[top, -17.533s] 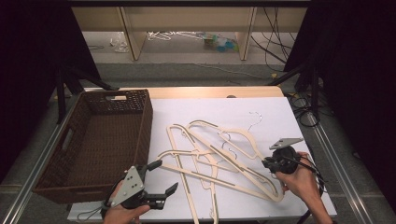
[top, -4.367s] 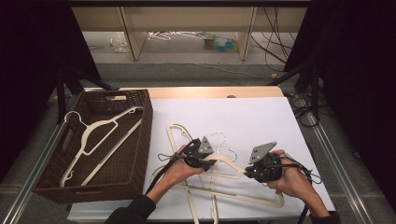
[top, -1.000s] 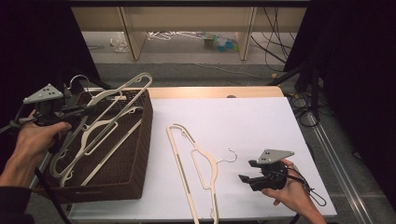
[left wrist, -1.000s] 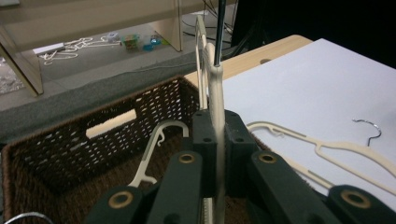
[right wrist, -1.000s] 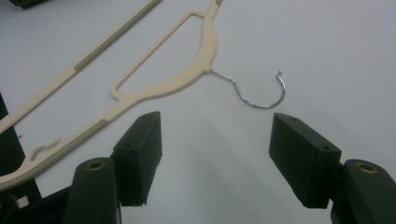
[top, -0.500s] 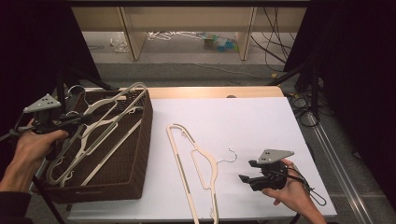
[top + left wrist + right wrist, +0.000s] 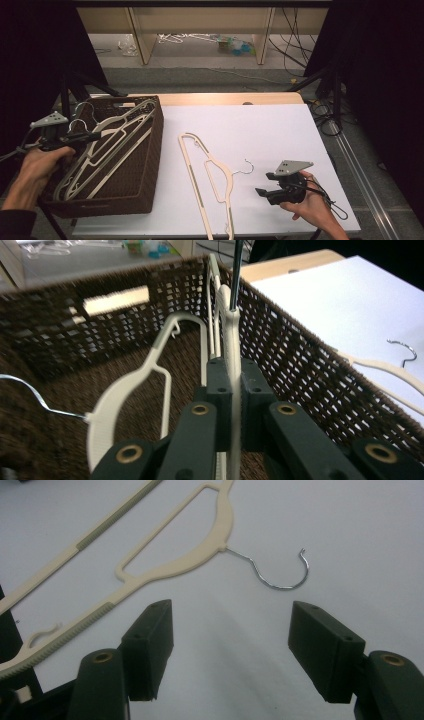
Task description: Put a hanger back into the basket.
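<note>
A cream hanger (image 7: 231, 335) is held clamped in the left hand-held gripper (image 7: 75, 137) over the wicker basket (image 7: 150, 165), ready for release; beside the basket, table hangers (image 7: 207, 170) await the wide-open right hand-held gripper (image 7: 265, 192).

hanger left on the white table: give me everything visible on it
The cream hanger looks like plastic, with a thin silver wire hook. It has a curved shoulder piece, a long straight bar with ribbed grip strips, and a small notch near one end. It lies flat on the white table, hook pointing toward the right gripper, whose open jaws sit just short of the hook. Nothing grips it.
</note>
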`<state>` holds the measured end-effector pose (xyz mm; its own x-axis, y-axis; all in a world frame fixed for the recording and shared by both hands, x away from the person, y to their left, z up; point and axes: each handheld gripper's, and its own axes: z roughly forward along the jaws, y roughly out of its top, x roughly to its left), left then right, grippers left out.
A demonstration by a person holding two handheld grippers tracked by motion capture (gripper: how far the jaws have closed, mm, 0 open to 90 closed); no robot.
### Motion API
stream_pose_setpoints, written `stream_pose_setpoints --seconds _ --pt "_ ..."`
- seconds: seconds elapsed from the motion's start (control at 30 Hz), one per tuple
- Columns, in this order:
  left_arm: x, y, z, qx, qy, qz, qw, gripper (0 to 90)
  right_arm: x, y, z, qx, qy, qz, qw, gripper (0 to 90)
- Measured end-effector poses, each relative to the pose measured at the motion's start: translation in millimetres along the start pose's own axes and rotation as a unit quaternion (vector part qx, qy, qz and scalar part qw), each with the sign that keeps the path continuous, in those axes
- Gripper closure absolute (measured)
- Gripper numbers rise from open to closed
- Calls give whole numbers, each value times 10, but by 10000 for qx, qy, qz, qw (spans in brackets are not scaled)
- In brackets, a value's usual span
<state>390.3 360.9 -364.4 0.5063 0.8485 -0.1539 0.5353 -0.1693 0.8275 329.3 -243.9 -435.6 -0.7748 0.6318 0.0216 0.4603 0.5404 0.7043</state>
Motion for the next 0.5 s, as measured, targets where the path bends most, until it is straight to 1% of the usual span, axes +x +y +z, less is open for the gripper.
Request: stream_pose_setpoints --seconds 0.03,0.07,0.1,0.13,0.17,0.2,0.23,0.27,0.3,0.33,0.37,0.4,0.43,0.47,0.5 --pt "-5 -20 49 8 -6 -18 10000 854 -2 2 -7 48 32 -2 10000 354" --pt "-1 -38 85 92 -13 -31 10000 854 0 -1 -6 27 26 -5 10000 354" --pt "-5 -64 127 146 -3 -94 9998 853 1 -3 -8 38 38 -1 10000 354" --pt "-3 -80 152 178 26 -106 9998 853 5 -10 7 -39 -13 5 10000 354" --pt "8 -104 188 251 43 -158 9996 853 6 -5 -6 18 16 41 10000 354" --pt "15 -117 210 277 84 -197 9994 853 -3 0 -16 48 44 5 10000 354" --pt "39 -130 222 413 146 -122 9990 853 1 -7 1 -56 -10 7 10000 354" --pt "37 -147 260 369 192 -248 9988 853 -1 -5 -11 20 29 3 10000 354" --pt "64 -159 271 511 209 -178 9983 850 -4 -7 -10 23 22 -19 10000 354" --pt "64 -179 299 519 285 -278 9979 847 1 -6 -12 29 34 8 10000 354" --pt "82 -190 303 633 364 -235 9971 843 2 -3 -16 39 44 11 10000 354" --pt "95 -205 312 639 494 -238 9964 836 1 1 -20 47 62 18 10000 354" --pt "117 -227 318 592 630 -302 9958 827 3 -7 -3 -58 1 3 10000 354" --pt "134 -230 310 645 646 -356 9952 821 1 -10 -5 -46 -4 4 10000 353" --pt "155 -245 312 603 689 -417 9949 819 0 -9 -4 -46 -19 16 10000 354"
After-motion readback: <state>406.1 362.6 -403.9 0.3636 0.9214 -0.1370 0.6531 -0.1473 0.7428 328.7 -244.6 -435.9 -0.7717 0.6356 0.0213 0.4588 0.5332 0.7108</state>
